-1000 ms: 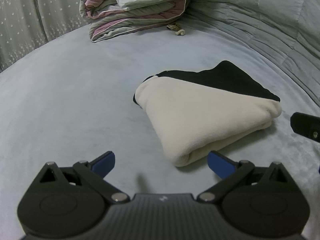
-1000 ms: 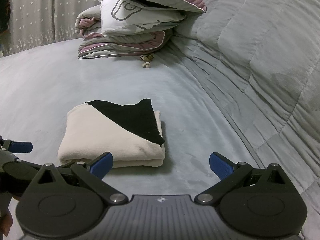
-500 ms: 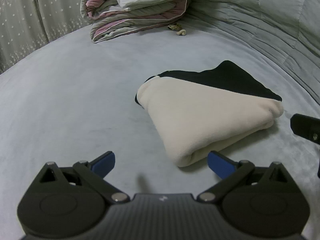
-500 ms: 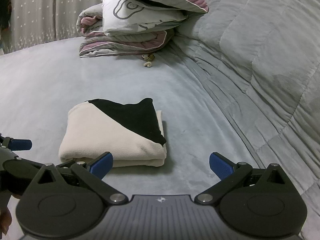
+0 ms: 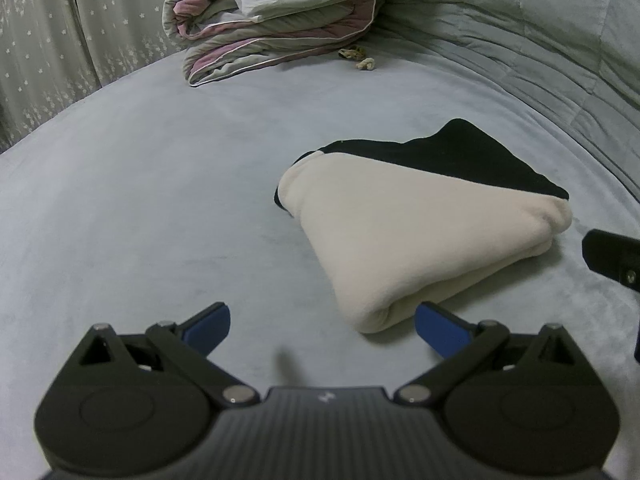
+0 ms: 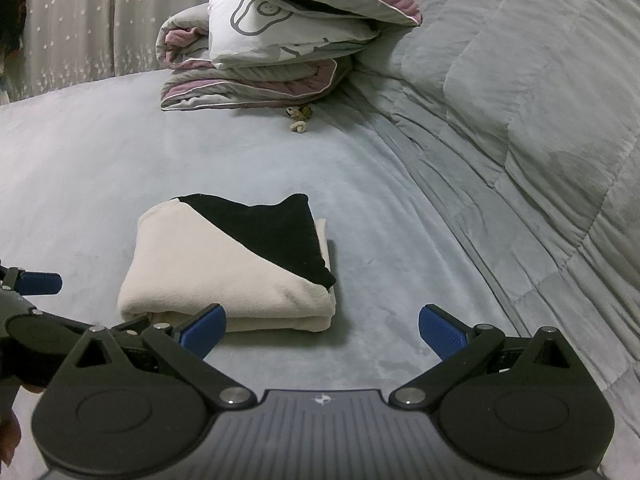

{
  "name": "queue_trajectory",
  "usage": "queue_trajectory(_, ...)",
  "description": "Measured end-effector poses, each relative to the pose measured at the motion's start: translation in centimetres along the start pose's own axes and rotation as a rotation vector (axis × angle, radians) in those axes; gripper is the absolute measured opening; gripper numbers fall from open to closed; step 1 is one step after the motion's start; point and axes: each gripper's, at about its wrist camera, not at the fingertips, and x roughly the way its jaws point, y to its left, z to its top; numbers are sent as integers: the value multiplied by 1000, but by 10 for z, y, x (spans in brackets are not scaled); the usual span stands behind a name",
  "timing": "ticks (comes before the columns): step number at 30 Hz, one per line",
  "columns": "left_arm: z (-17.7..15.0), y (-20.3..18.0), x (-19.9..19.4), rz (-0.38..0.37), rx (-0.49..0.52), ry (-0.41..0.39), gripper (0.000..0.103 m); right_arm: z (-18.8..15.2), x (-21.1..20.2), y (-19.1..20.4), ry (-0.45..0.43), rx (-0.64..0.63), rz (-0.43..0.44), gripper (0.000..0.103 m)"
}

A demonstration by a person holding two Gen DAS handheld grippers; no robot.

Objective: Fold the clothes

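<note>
A folded garment [image 5: 420, 224], cream with a black panel across its top, lies flat on the grey bedspread [image 5: 160, 208] near the middle of the bed. The left gripper [image 5: 322, 326] hangs just short of the garment's near corner with its blue-tipped fingers [image 5: 208, 322] spread wide and nothing between them. The right gripper [image 6: 322, 328] is likewise released and empty, poised in front of the garment's folded edge, with its left fingertip overlapping that edge in the right wrist view; whether it touches the cloth cannot be told. At the far end of the bed sits a stack of folded quilts [image 6: 248, 88] in grey and mauve, with a white pillow [image 6: 280, 36] bearing a grey line drawing tucked into it. A small beige object [image 6: 299, 119] lies just in front of that stack. The only marking visible is a small pale logo on each gripper's body; no words can be read anywhere.
</note>
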Motion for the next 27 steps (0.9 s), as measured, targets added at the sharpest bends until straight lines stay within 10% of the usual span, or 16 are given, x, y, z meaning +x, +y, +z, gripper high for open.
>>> queue_trajectory(27, 0, 11, -36, -47, 4, 6, 103, 9, -20, 5, 65, 8, 37, 103)
